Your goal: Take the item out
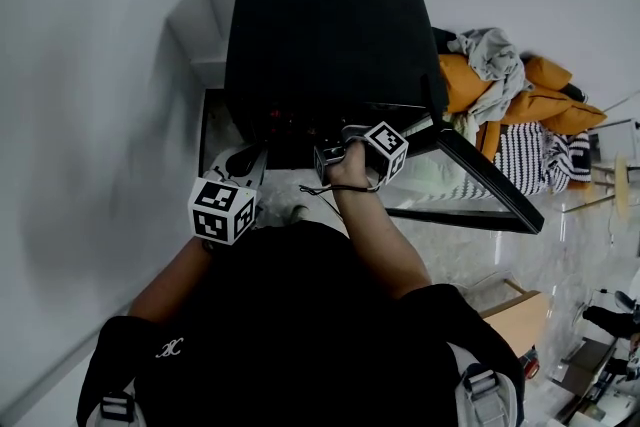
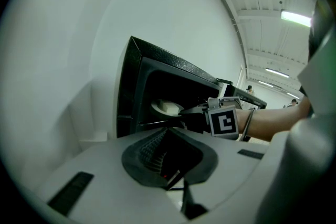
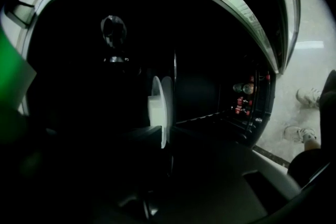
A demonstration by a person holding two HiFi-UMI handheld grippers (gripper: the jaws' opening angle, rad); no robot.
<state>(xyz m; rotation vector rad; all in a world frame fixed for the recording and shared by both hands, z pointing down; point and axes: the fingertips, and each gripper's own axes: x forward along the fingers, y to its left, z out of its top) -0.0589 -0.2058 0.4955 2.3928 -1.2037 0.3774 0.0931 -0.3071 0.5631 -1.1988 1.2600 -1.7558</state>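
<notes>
Reaching into the open black oven (image 1: 320, 45), the right tongs (image 3: 161, 136) are pinching the rim of the white plate (image 3: 156, 105) inside the oven, not yet drawn out, while the left tongs (image 2: 169, 131) are hovering outside the oven, closed on nothing.

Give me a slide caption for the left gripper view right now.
Inside the open black oven, the right gripper holds a white plate by its rim with its tongs.
</notes>
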